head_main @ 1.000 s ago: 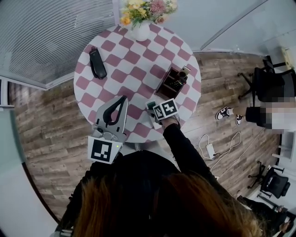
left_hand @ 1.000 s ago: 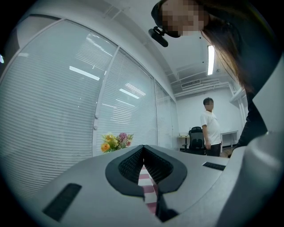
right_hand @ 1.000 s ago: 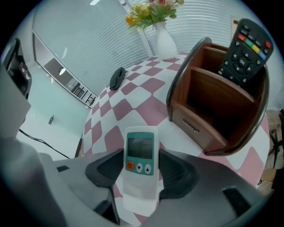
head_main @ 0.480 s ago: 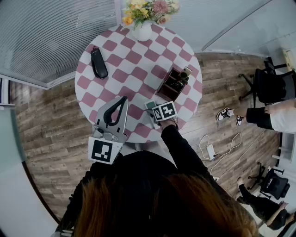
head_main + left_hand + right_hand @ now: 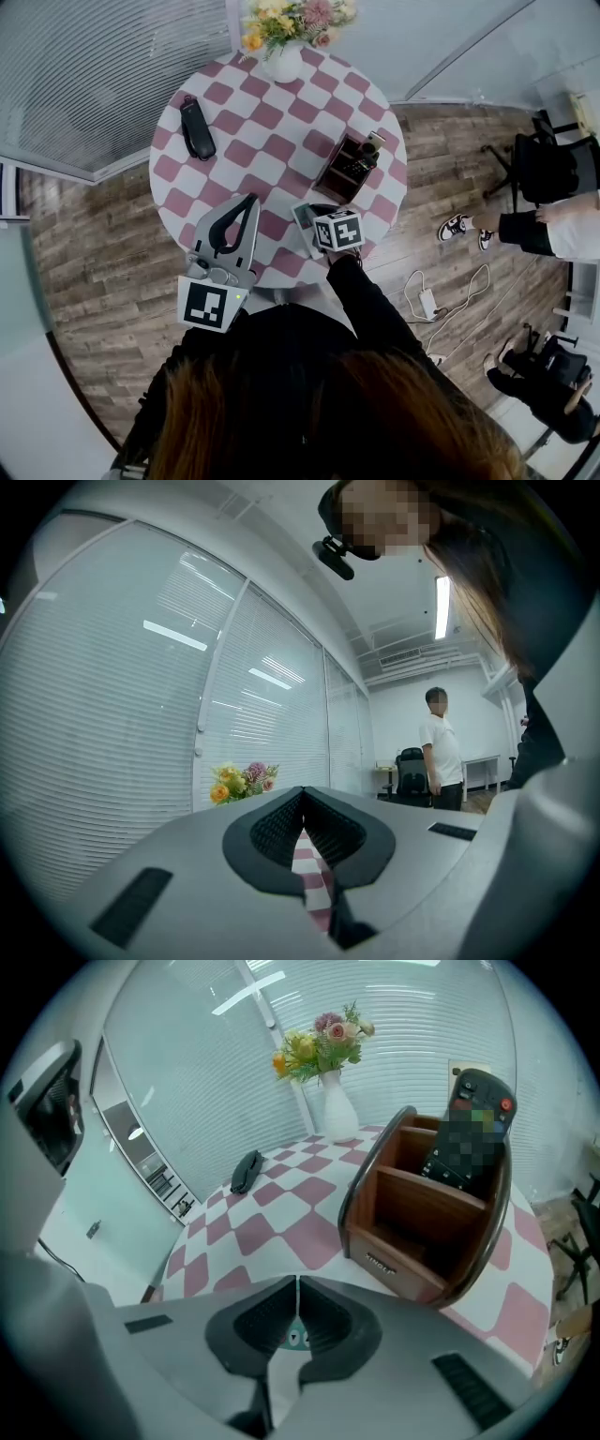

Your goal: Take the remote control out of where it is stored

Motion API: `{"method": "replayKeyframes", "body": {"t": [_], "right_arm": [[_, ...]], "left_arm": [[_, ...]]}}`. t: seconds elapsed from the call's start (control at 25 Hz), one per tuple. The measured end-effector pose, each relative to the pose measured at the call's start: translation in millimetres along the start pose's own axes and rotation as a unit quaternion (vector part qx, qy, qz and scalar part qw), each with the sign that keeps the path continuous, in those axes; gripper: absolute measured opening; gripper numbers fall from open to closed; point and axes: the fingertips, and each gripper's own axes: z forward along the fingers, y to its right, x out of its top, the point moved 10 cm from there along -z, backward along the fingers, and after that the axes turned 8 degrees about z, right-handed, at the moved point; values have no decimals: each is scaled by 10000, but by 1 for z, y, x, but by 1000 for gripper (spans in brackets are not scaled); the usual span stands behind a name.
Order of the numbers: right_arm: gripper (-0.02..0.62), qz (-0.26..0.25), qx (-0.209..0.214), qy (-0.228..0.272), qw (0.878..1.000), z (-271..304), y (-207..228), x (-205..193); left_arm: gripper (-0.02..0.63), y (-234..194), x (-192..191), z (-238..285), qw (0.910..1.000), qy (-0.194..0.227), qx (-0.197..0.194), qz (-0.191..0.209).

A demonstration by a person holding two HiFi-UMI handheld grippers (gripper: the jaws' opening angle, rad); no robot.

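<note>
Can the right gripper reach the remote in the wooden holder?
Probably yes: the remote stands above the holder's rim, nothing before it. But the right gripper has just shut, a pale sliver showing between its jaws.

Bright, even ceiling-strip light (image 5: 441, 607), glare on blinds (image 5: 178, 635), heavy fisheye w/ dark corners, pics sharp.

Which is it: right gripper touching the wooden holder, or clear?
Apart: right gripper view shows tablecloth between wooden holder and right gripper, whose jaws just closed.
</note>
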Motion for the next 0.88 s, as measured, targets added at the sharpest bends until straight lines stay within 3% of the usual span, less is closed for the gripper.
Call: {"method": "replayKeyframes", "body": {"t": [0.16,0.32,0.56,0.88], "right_arm": [[15,20,76,263,9996,-7,-2,0],[15,-5,237,1008,9946,-22,-6,6],[15,-156,449,2244,9734,-49,-13,14],[14,-580,372,3112,9479,-76,-25,22]], "left_arm": [[9,2,1,0,10000,-5,-43,15],[9,3,2,0,10000,1,-82,35],[9,4,2,1,9999,8,-132,33],[9,5,2,2,9998,53,-183,43]]}}
